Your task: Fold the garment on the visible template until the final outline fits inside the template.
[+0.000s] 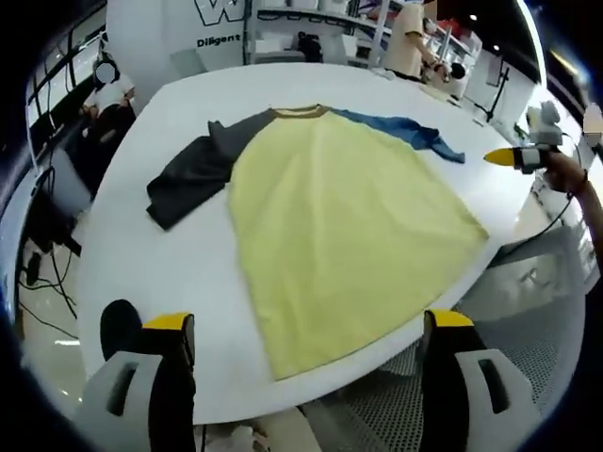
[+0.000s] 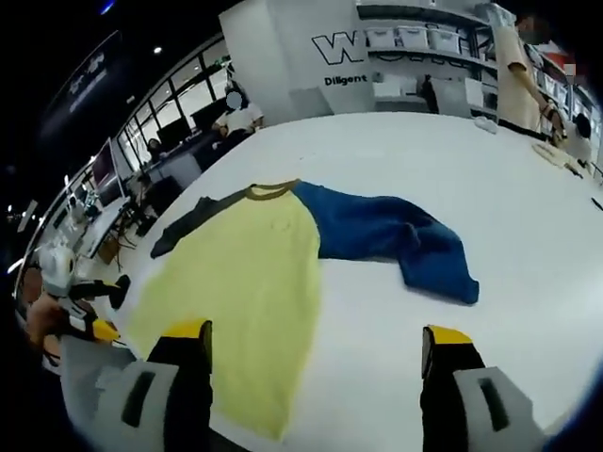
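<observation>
Lying flat on the white tabletop (image 1: 179, 273) is a raglan shirt (image 1: 330, 235) with a yellow body, an olive collar (image 1: 300, 112), one dark grey sleeve (image 1: 193, 174) and one blue sleeve (image 1: 405, 132). In the left gripper view the hem of the shirt is reaching the near curved edge of the tabletop, and one hem corner is sitting almost on that edge. The grey sleeve is spreading out to one side and the blue sleeve to the other, both fully on the tabletop.

The left gripper (image 1: 306, 353) is hovering above the near tabletop edge, just over the hem, with its fingers spread wide and holding nothing. The right gripper (image 2: 316, 363) is hovering over the shirt body in its own view, its fingers also spread apart and empty. It is also showing in the left gripper view, held by a hand (image 1: 565, 169) beyond the far side edge of the tabletop.

In the right gripper view the blue sleeve is lying crumpled and bent, and a large bare area of tabletop is opening beyond it. Bare tabletop is also surrounding the collar and the grey sleeve. People (image 1: 407, 38) are standing and sitting past the far tabletop edge, well apart from the shirt.
</observation>
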